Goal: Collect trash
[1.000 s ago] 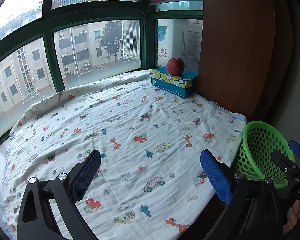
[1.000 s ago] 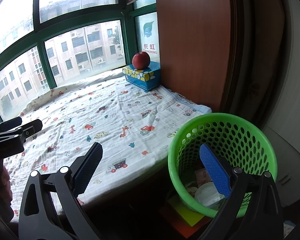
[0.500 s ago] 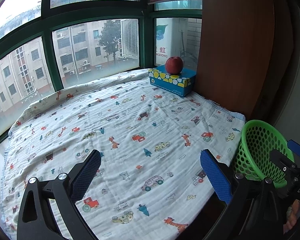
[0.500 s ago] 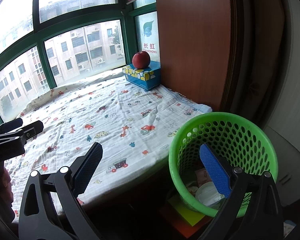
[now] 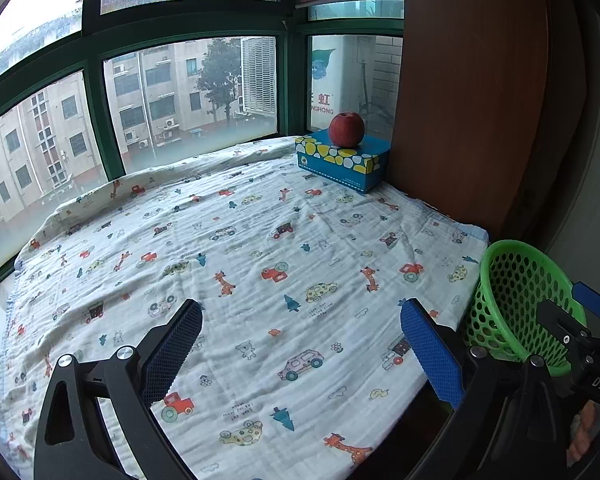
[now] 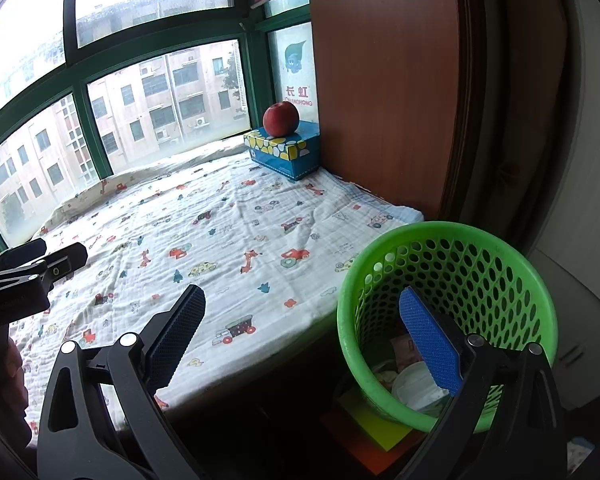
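A green perforated basket (image 6: 496,276) stands on the floor past the right edge of the window seat; it also shows in the left wrist view (image 5: 516,292). White crumpled trash (image 6: 412,388) lies in its bottom. My right gripper (image 6: 300,328) is open and empty, its right finger over the basket's mouth. My left gripper (image 5: 300,340) is open and empty above the printed blanket (image 5: 260,272). No loose trash shows on the blanket.
A red apple (image 5: 346,129) sits on a blue tissue box (image 5: 342,164) at the far right corner, against a brown wooden panel (image 5: 472,92). Green-framed windows (image 5: 192,100) run along the back. Yellow and orange sheets (image 6: 376,428) lie on the floor beside the basket.
The left gripper has drifted slightly back and left, so the basket sits a little further right in its view. The right gripper has hardly moved. Both stay open.
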`<action>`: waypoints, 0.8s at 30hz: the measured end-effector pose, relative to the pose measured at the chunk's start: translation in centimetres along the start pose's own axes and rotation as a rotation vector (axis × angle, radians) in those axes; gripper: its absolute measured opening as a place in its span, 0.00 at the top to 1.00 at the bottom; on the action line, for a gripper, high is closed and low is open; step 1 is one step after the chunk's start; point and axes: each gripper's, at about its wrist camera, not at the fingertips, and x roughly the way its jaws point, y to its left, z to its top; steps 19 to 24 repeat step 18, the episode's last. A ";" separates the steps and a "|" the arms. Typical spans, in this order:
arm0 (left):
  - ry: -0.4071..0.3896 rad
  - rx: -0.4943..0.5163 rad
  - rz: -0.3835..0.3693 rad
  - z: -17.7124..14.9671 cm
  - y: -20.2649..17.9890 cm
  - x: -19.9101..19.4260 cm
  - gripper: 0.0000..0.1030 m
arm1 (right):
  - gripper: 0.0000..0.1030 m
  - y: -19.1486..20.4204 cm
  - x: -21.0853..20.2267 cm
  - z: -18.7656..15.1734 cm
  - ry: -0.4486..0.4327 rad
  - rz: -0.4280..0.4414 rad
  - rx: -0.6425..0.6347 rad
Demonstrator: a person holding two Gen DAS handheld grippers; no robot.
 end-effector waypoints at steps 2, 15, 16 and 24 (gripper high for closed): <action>0.001 0.001 -0.001 0.0 0.0 0.0 0.07 | 0.06 0.0 0.0 0.0 -0.001 -0.001 0.000; -0.003 0.011 0.004 0.1 -0.3 -0.1 0.07 | 0.06 0.0 0.1 -0.1 0.003 0.002 0.012; -0.004 0.010 0.005 0.1 -0.3 -0.1 0.07 | 0.06 -0.1 0.1 -0.1 0.004 0.003 0.013; -0.002 0.013 0.005 0.1 -0.4 -0.1 0.07 | 0.06 -0.1 0.1 -0.1 0.003 0.002 0.012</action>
